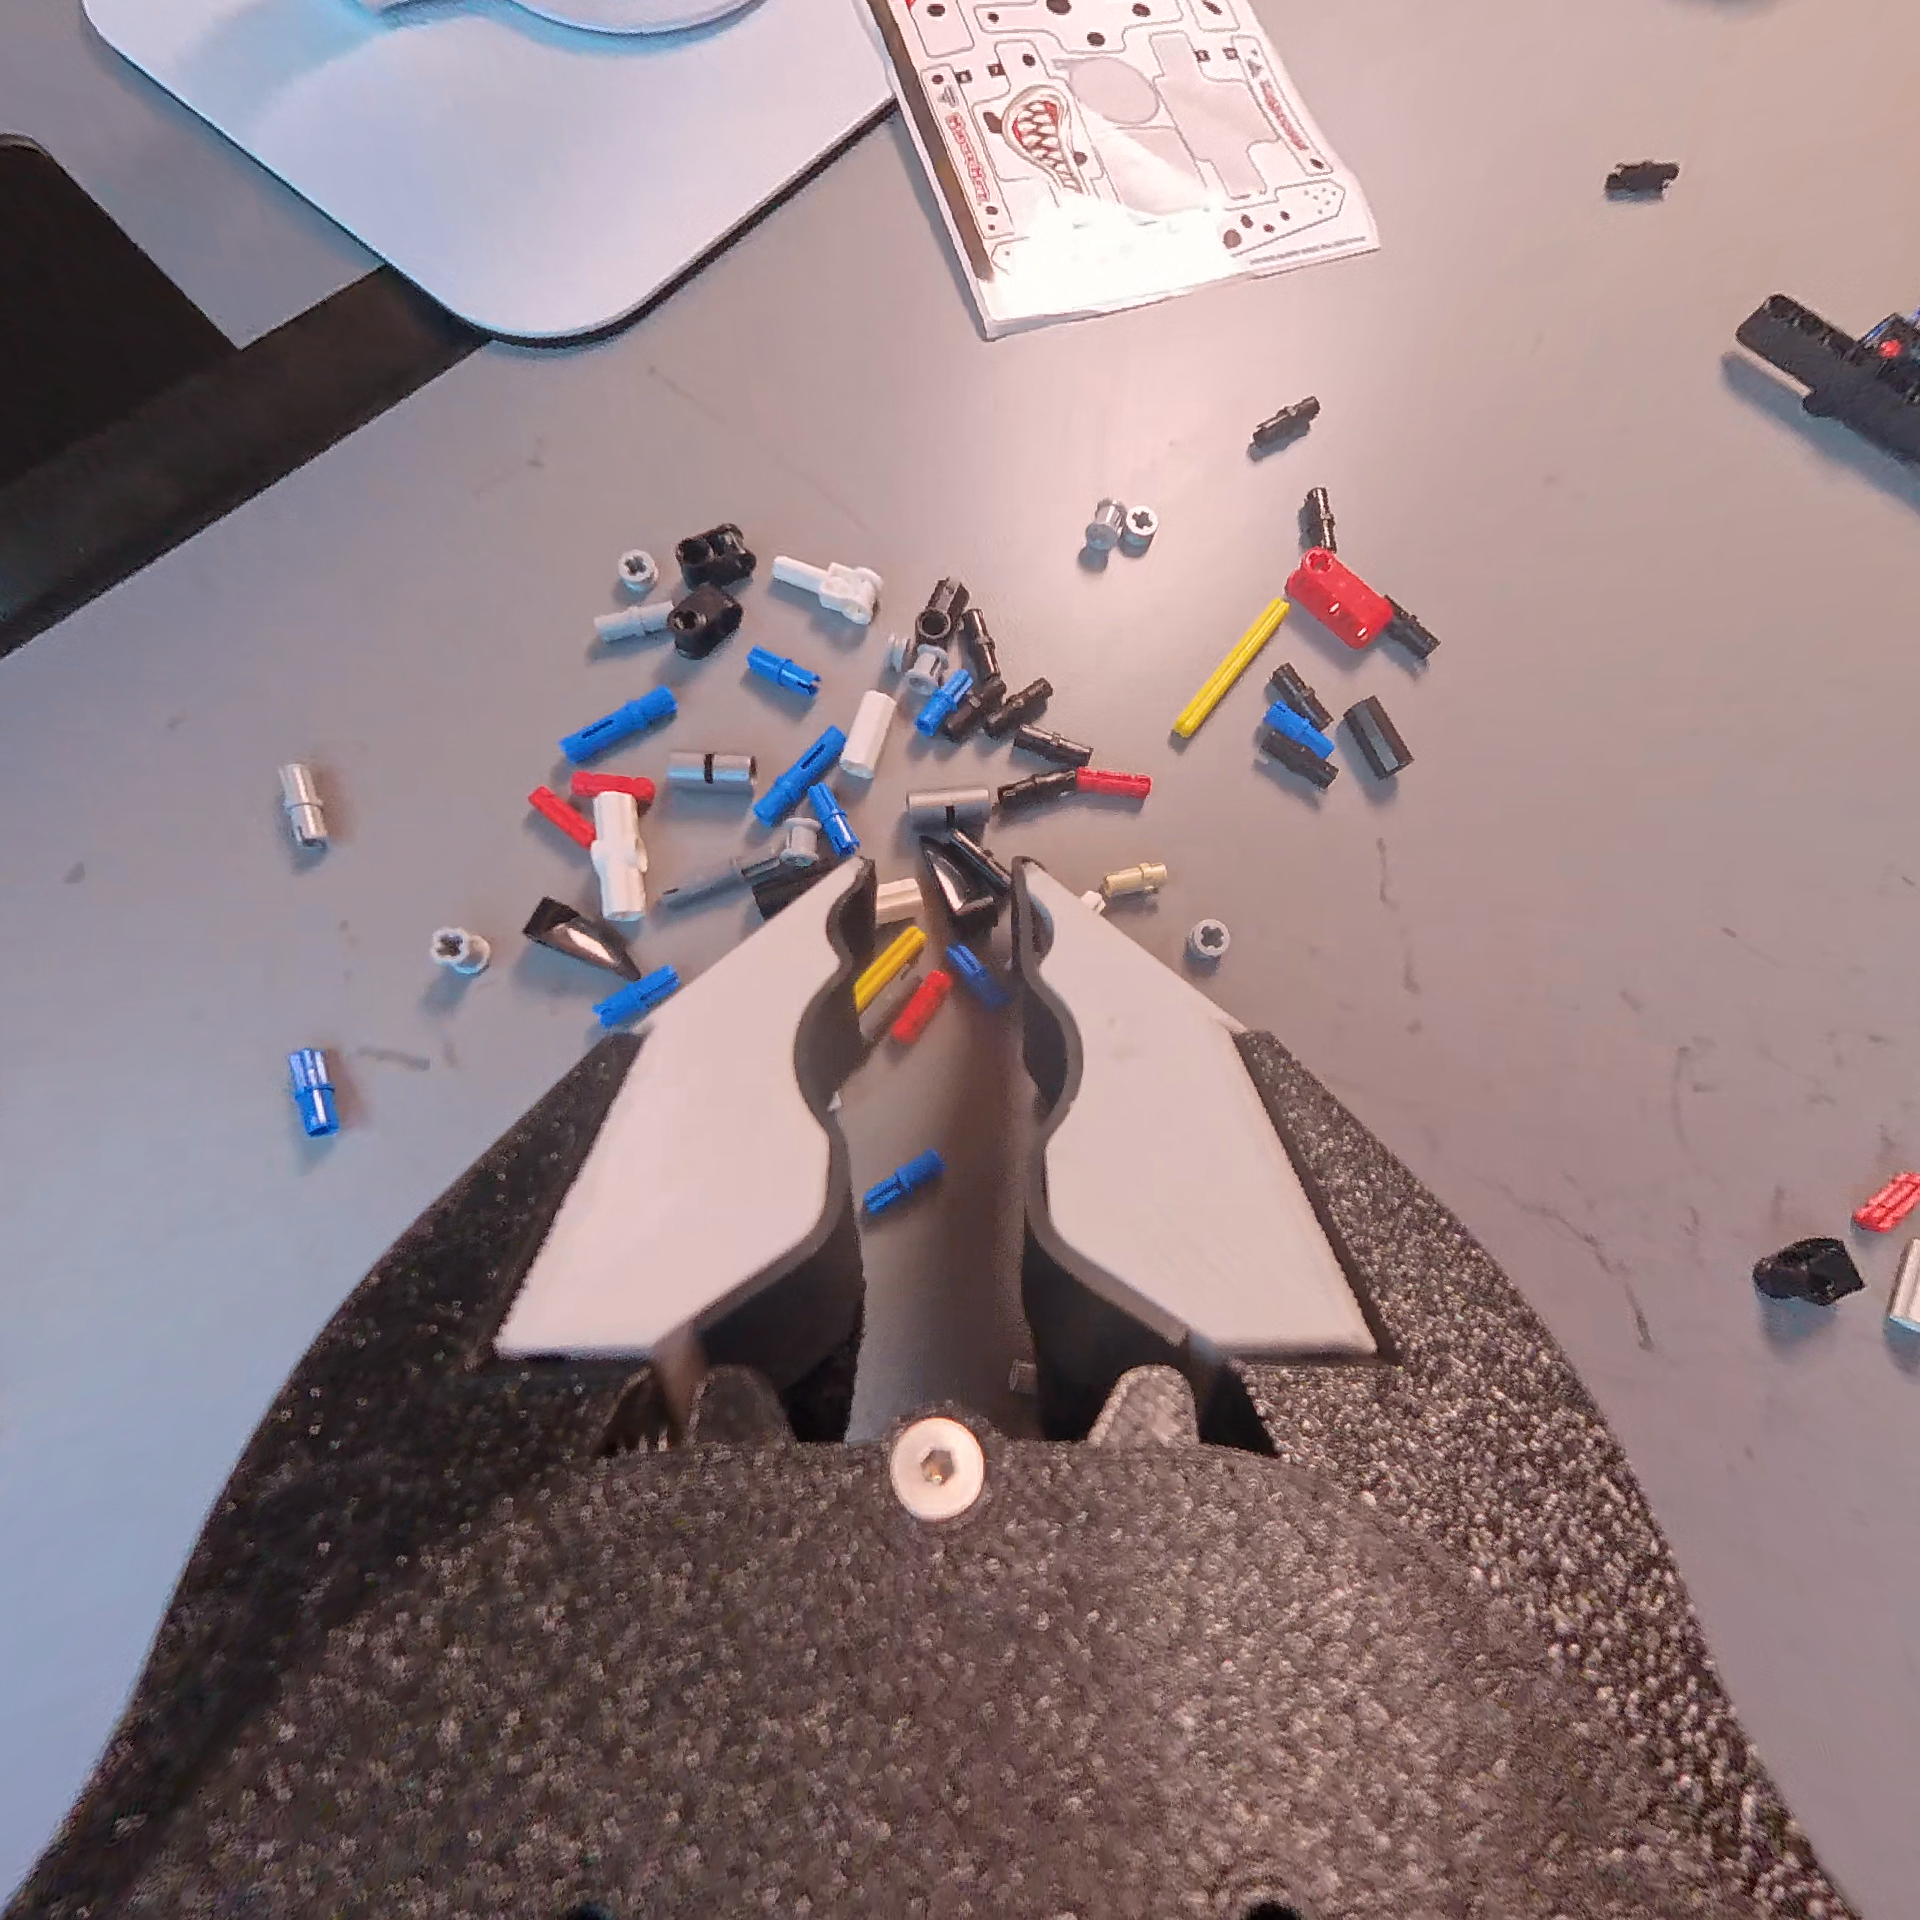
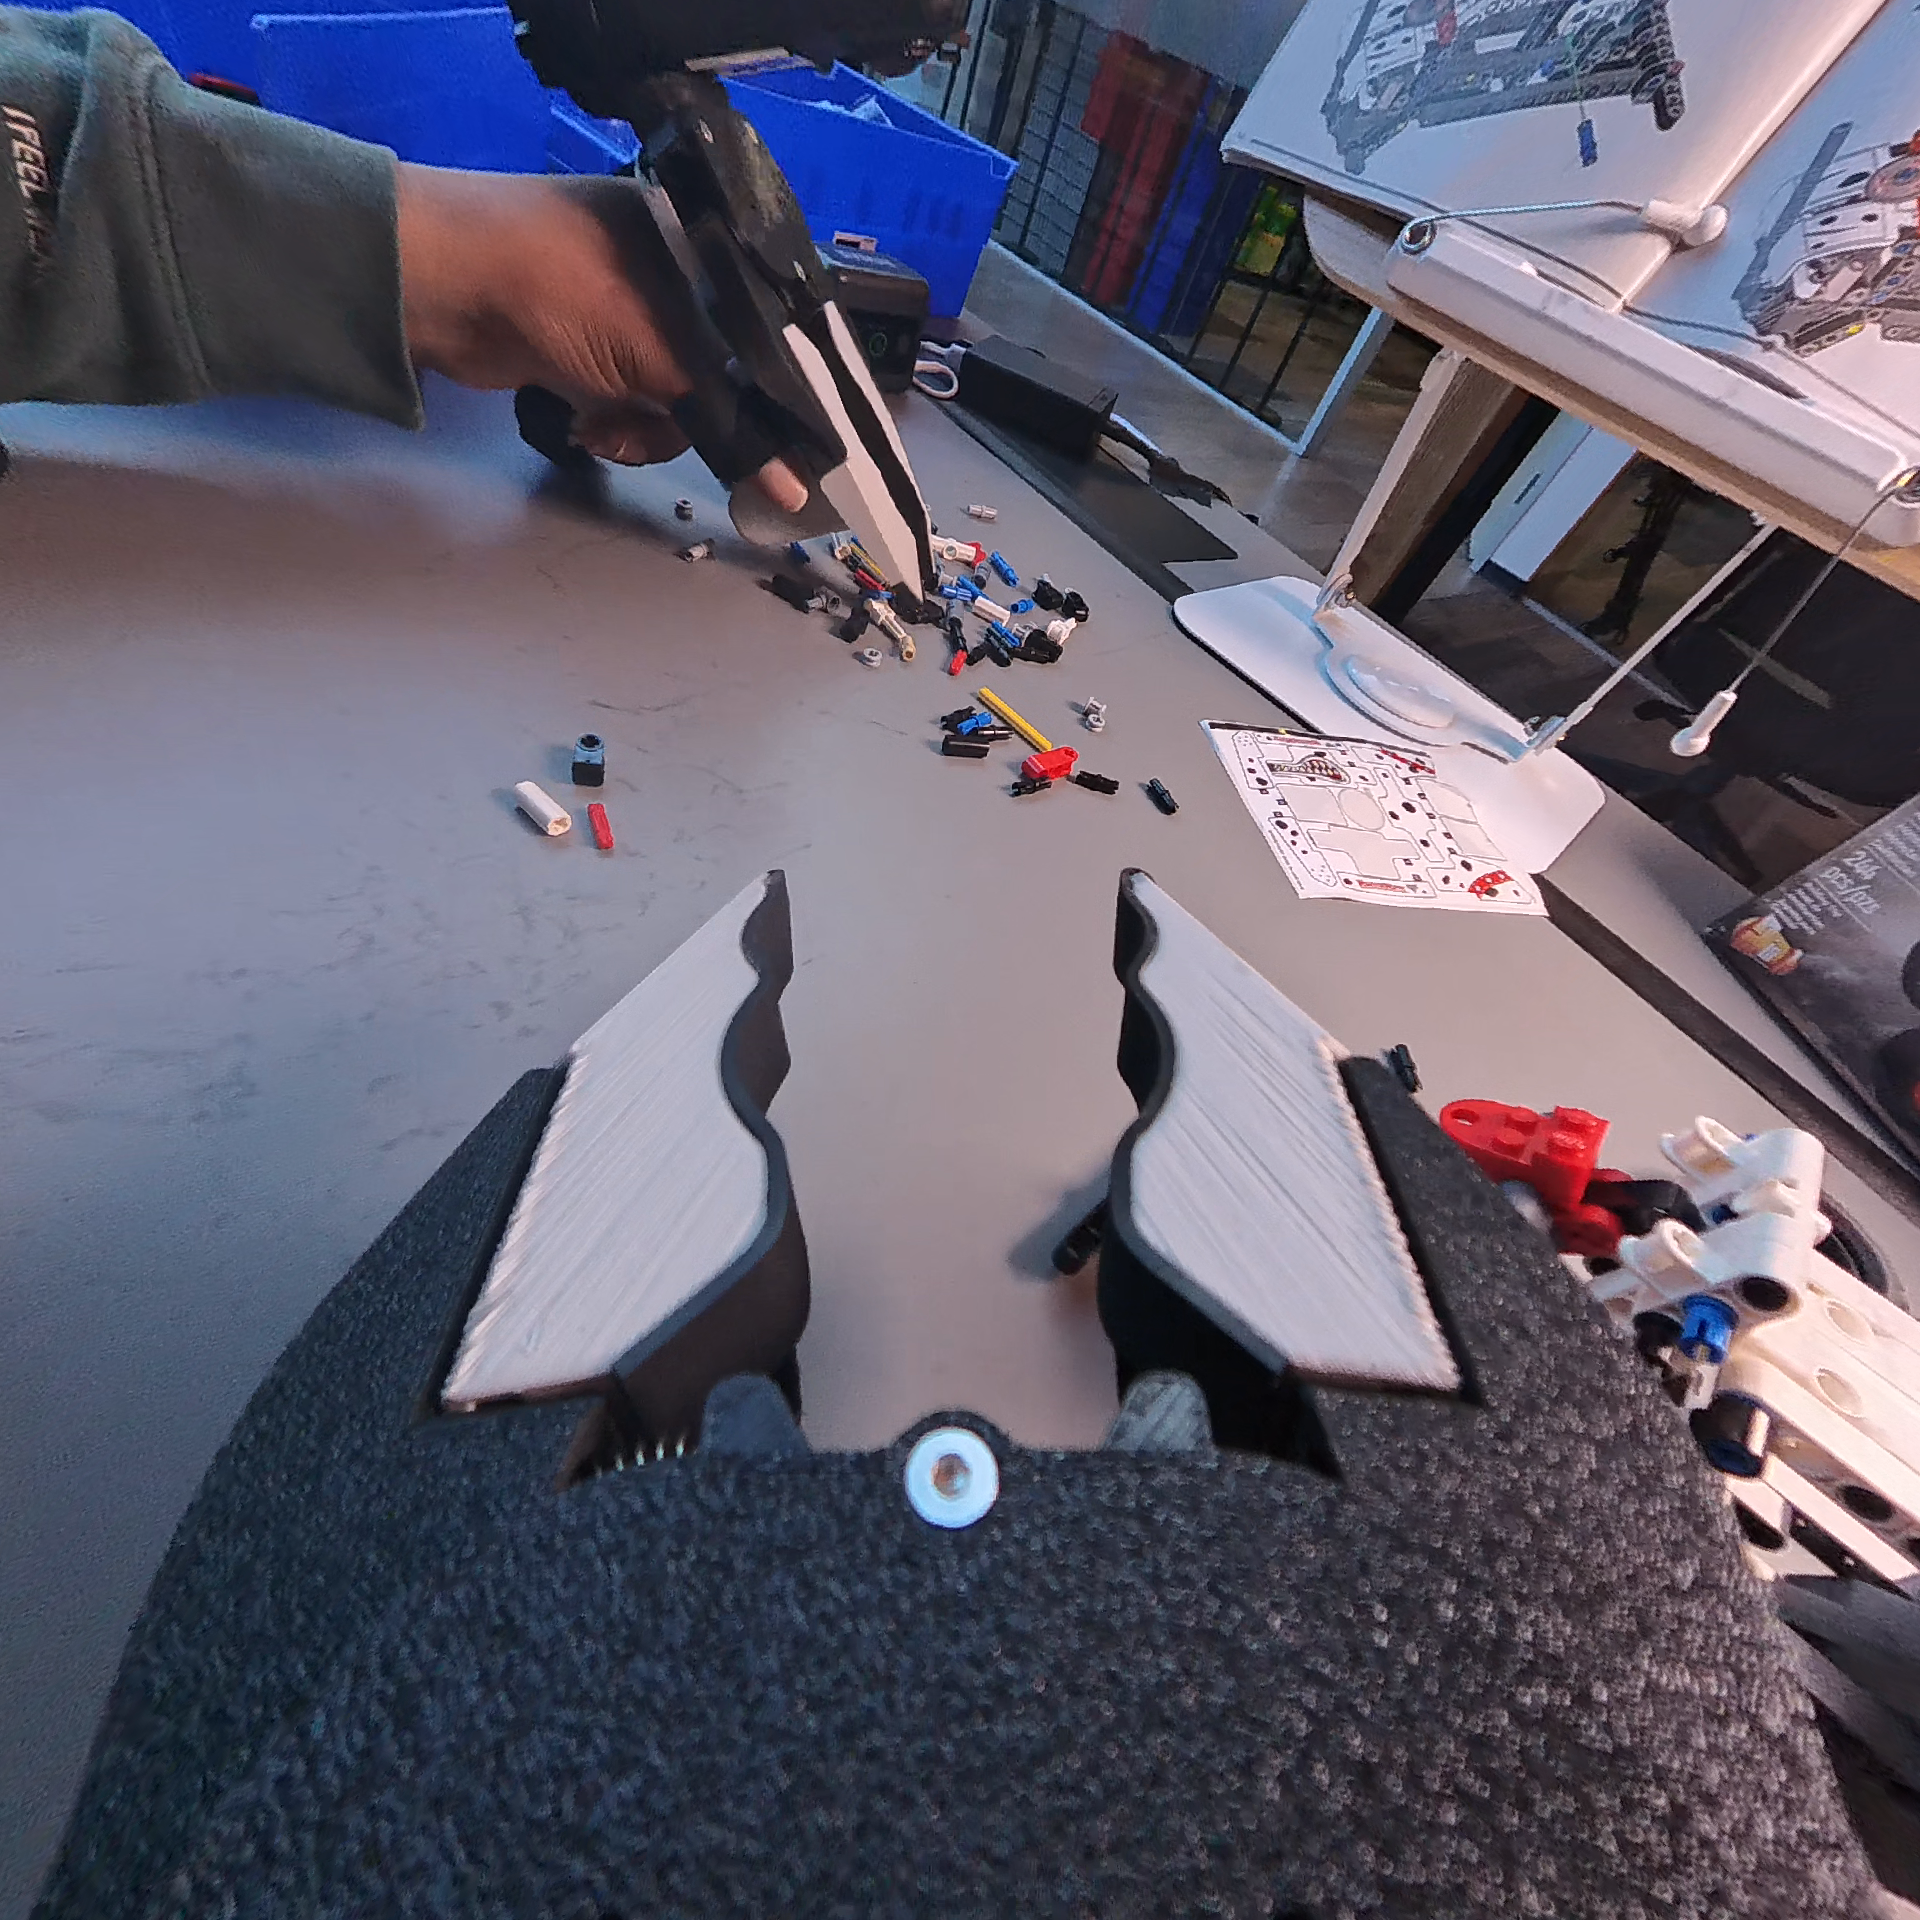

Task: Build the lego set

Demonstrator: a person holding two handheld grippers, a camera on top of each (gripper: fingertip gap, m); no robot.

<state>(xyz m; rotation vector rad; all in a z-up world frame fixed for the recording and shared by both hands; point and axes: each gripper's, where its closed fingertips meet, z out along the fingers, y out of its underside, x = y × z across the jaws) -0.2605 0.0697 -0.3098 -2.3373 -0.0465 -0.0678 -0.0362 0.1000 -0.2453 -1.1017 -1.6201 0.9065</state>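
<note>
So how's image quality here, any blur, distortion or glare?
Left wrist view: sharp on the parts pile, soft short shadows, slight glare on the sticker sheet, fisheye bends the table edge. Right wrist view: right gripper fingers slightly smeared, the sleeve soft, wide-angle stretch at the edges.

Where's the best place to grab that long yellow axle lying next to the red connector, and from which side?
Grip the long yellow axle around its middle, coming straight down from above with the fingers across its width. It lies flat on the table, thin and straight; its upper end sits close to the red connector, but the mid-length has bare table on both sides.
</note>
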